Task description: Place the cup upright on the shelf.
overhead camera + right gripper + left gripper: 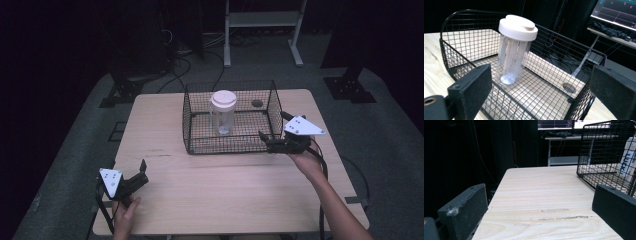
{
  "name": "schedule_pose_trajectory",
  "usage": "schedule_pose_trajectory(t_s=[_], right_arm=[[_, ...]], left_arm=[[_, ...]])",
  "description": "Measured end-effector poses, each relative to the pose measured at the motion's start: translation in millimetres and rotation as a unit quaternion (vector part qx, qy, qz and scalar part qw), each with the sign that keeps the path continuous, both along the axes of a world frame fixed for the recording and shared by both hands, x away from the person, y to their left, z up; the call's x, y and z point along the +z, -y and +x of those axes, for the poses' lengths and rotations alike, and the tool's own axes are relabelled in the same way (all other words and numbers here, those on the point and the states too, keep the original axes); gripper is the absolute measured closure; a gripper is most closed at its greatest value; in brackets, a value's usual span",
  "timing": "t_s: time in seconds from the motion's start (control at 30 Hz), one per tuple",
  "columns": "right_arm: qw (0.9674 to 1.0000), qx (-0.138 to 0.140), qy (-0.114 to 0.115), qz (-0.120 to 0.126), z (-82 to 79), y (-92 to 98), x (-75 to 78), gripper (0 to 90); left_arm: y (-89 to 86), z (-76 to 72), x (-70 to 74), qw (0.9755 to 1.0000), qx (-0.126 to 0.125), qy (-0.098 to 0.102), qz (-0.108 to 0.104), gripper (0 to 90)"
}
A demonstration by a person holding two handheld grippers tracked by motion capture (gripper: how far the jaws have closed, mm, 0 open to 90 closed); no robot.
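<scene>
A black wire basket [190, 125] stands on the far middle of the wooden table [225, 185]. Inside it a clear jar with a white lid [223, 111] stands upright. In the right gripper view the jar [514, 50] is in the basket [456, 62] just beyond the jaws. My right gripper [272, 131] is open at the basket's near right corner, with nothing between its jaws. My left gripper [142, 171] rests open near the table's front left corner, far from the basket, holding nothing. The left gripper view has the basket [604, 152] at the upper right.
A round cable hole [257, 103] sits in the tabletop under the basket's far right part. Beyond the table stand a white metal frame [260, 30] and dark stands with cables on the floor. Bare tabletop lies between the grippers.
</scene>
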State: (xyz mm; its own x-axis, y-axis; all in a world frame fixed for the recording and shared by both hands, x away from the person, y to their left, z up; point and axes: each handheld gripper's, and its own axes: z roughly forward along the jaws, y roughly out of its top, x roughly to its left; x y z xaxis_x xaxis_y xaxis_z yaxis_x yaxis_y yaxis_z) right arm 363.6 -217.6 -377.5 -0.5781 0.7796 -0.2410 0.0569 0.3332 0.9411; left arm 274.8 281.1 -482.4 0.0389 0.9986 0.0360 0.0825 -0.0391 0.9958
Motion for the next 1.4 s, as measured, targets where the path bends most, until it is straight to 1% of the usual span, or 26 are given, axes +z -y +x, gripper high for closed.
schedule_pose_trajectory(t_s=[0.1, 0.13, 0.2, 0.3, 0.37, 0.4, 0.57, 0.63, 0.73, 0.83, 0.9, 1.1, 1.4], right_arm=[[1.0000, -0.001, -0.006, -0.002, -3.2, 2.3, -3.2, 3.8], [1.0000, 0.000, -0.003, 0.001, -4.6, 3.3, -4.0, 3.9], [1.0000, 0.000, -0.005, -0.001, -6.5, 4.7, -5.5, 3.9], [1.0000, 0.001, -0.006, 0.003, -9.9, 7.2, -8.3, 3.9], [1.0000, -0.001, -0.009, -0.001, -12.1, 8.4, -10.1, 3.9], [1.0000, 0.000, -0.006, 0.003, -13.5, 9.1, -11.0, 3.9], [0.9999, 0.002, -0.013, 0.002, -18.2, 12.9, -16.3, 3.9], [0.9999, -0.003, -0.017, 0.000, -20.1, 14.6, -18.4, 3.9], [0.9999, -0.005, -0.013, 0.000, -23.0, 17.9, -21.0, 3.9], [0.9999, -0.008, -0.015, -0.001, -25.6, 21.1, -23.2, 3.9], [0.9998, -0.010, -0.016, 0.005, -28.0, 23.7, -24.1, 3.9], [0.9997, -0.014, -0.017, 0.008, -35.6, 31.8, -28.4, 3.9], [0.9994, -0.022, -0.024, 0.013, -46.4, 42.7, -40.0, 3.9]], left_arm=[[0.3, -0.1, 0.1, 1.0000, 0.000, -0.001, 0.002, 0.0], [0.3, -0.1, 0.0, 1.0000, 0.000, 0.000, 0.002, 0.0], [0.2, 0.0, 0.0, 1.0000, -0.001, 0.000, 0.002, 0.0], [0.1, 0.0, 0.1, 1.0000, -0.001, 0.000, 0.001, 0.0], [0.2, -0.1, 0.1, 1.0000, -0.001, -0.001, 0.003, 0.0], [0.4, -0.1, 0.0, 1.0000, -0.001, 0.000, 0.002, 0.0], [0.4, 0.0, 0.0, 1.0000, 0.000, -0.001, 0.003, 0.0], [0.3, 0.0, 0.1, 1.0000, 0.000, -0.001, 0.003, 0.0], [0.3, 0.0, 0.1, 1.0000, 0.000, -0.001, 0.002, 0.0], [0.5, -0.1, 0.0, 1.0000, 0.000, -0.001, 0.003, 0.0], [0.4, -0.1, 0.0, 1.0000, 0.000, 0.000, 0.003, 0.0], [0.6, -0.1, 0.0, 1.0000, 0.000, -0.001, 0.003, 0.0], [0.6, -0.1, 0.0, 1.0000, 0.001, -0.001, 0.003, 0.0]])
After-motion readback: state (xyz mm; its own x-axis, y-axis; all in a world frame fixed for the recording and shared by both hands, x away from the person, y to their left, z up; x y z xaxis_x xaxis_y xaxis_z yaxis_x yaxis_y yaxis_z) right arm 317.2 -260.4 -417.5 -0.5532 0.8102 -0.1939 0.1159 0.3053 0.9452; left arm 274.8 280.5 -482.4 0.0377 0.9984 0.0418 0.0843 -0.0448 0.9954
